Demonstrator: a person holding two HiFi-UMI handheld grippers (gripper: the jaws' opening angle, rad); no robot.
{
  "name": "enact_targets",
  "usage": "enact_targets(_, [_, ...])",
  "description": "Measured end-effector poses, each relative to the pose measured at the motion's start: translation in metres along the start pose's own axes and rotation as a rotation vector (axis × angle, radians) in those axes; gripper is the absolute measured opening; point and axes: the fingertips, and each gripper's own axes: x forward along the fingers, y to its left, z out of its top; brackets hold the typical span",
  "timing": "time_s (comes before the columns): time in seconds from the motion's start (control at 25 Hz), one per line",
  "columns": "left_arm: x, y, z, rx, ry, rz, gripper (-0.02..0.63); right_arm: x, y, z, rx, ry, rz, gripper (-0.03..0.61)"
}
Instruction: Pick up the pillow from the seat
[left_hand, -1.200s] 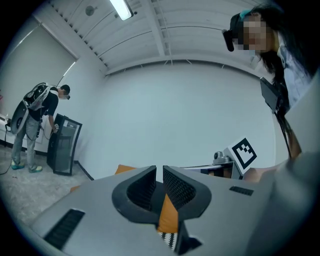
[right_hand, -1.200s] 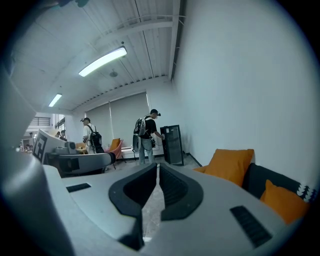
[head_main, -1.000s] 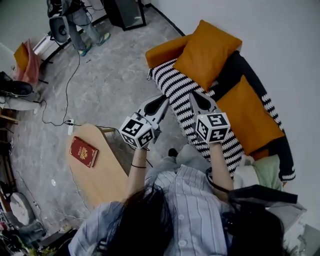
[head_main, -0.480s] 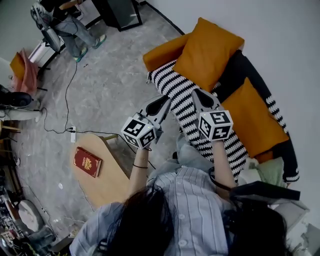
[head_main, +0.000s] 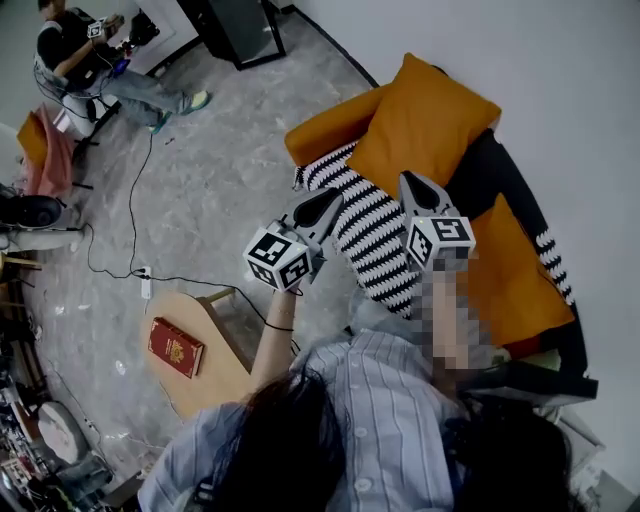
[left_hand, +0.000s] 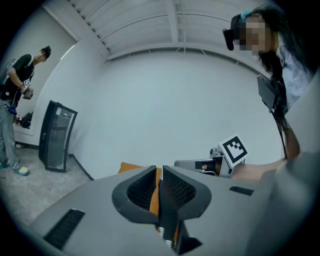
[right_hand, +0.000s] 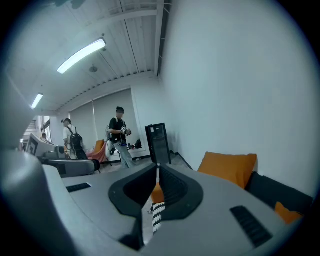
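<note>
Left tongs (head_main: 322, 203), right tongs (head_main: 416, 188): closed, empty | moved nearer orange pillow (head_main: 432, 122), upper right | pickup not begun, opening needed first

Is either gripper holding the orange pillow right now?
No, the left gripper and right gripper are both shut on nothing, and the orange pillow lies on the sofa.

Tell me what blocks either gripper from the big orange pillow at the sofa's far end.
Nothing visible does. The left gripper and right gripper, both shut and empty, have open air to the orange pillow; the striped blanket only lies below.
</note>
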Motion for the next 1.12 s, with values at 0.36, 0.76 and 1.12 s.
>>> enact_targets(0.36, [0.070, 0.040, 0.015, 0.018, 0.045, -0.018, 0.031, 0.037, -0.072, 0.023, 0.047, 0.000, -0.059, 0.029])
enact_targets(0.76, [0.134, 0.038, 0.009, 0.023, 0.106, -0.115, 0.032, 0.032, -0.133, 0.023, 0.114, -0.002, -0.169, 0.029])
enact_targets(1.12, [0.197, 0.062, 0.002, 0.018, 0.177, -0.218, 0.032, 0.046, -0.184, 0.019, 0.191, -0.016, -0.267, 0.029])
